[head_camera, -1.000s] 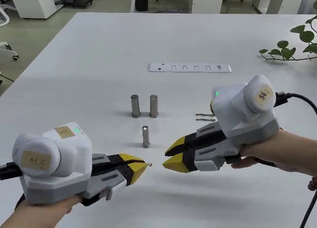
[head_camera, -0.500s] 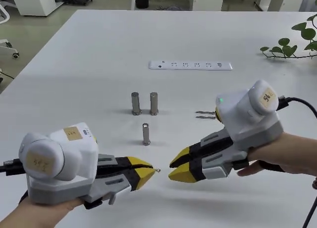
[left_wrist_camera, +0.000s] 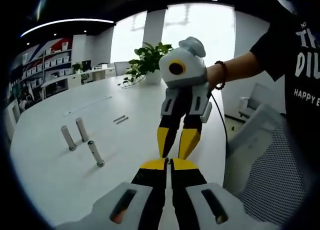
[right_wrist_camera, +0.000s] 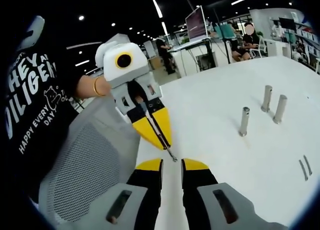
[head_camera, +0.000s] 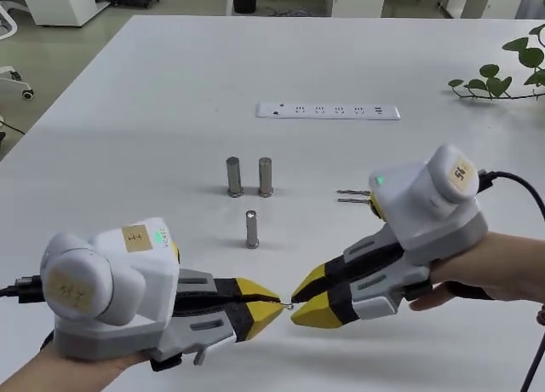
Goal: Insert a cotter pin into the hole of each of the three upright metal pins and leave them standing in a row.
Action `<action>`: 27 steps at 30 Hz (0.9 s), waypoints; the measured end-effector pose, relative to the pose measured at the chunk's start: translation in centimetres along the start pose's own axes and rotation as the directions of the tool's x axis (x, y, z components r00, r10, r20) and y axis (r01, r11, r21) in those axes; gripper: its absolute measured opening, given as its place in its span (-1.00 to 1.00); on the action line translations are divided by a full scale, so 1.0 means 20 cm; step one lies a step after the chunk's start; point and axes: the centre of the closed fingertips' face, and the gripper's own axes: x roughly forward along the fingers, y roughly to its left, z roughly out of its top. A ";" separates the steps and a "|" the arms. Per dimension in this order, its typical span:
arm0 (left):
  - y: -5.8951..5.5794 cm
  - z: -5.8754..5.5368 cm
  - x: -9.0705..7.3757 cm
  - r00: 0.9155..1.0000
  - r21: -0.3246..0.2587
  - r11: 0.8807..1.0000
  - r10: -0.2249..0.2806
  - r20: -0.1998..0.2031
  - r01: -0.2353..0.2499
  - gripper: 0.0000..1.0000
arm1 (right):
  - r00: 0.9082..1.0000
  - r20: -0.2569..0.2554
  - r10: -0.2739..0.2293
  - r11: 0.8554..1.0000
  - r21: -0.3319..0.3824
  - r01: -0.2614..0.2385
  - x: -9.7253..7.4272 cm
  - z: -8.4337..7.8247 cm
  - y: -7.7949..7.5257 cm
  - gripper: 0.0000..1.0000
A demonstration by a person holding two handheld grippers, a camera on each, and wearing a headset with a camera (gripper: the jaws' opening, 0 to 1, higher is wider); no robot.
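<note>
A: At the near edge of the table [head_camera: 119,136], centre: left claw [head_camera: 278,303] status?

B: Clenched on a cotter pin [right_wrist_camera: 170,155]. The pin runs fwd btwn the yellow tips, and its end pokes out past them to the right.

A: And the right claw [head_camera: 295,308]?

B: Released. Jaws are parted w/ nothing in them. Tips point left, nose to nose w/ the left claw. In the right gripper view the pin's end sits just in front of the gap btwn those jaws. Can't tell if it touches either one.

A: On the table or off it?

B: Both look raised, w/ shadows on the surface under them.

A: The upright metal pins?

B: All 3 are standing, farther out and well apart from the claws. The near pin [head_camera: 252,229] stands alone. Beyond it, the far-left pin [head_camera: 233,177] and far-right pin [head_camera: 266,176] stand side by side, close but not touching. So a triangle, not a row.

A: Other stuff?

B: 2 spare cotter pins [head_camera: 353,192] lie flat and parallel, right of the far pair. Power strip [head_camera: 328,112] lies farther out. Plant [head_camera: 511,77] trails in at the far right edge.
</note>
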 end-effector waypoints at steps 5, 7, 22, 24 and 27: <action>-0.03 0.02 0.00 1.000 0.004 1.000 -0.027 0.011 0.027 -1.00 | 1.000 -0.002 0.010 1.000 -0.010 -0.010 0.00 0.00 0.01 -0.87; -0.03 0.02 0.00 1.000 0.005 1.000 -0.030 0.009 0.030 -1.00 | 1.000 -0.001 0.015 1.000 -0.010 -0.015 0.00 0.00 0.01 -0.89; -0.04 0.02 0.01 0.999 -0.026 0.999 -0.028 0.024 0.029 -1.00 | 0.999 -0.033 0.011 0.997 -0.072 -0.014 0.00 0.00 0.02 -1.00; -0.04 0.02 0.01 0.999 -0.037 0.999 -0.027 0.027 0.028 -1.00 | 0.999 -0.046 0.004 0.995 -0.099 -0.009 0.00 -0.01 0.02 -1.00; -0.04 0.02 0.01 0.999 -0.041 0.999 -0.026 0.025 0.027 -1.00 | 0.997 -0.071 -0.010 0.990 -0.144 -0.001 0.00 -0.01 0.02 -1.00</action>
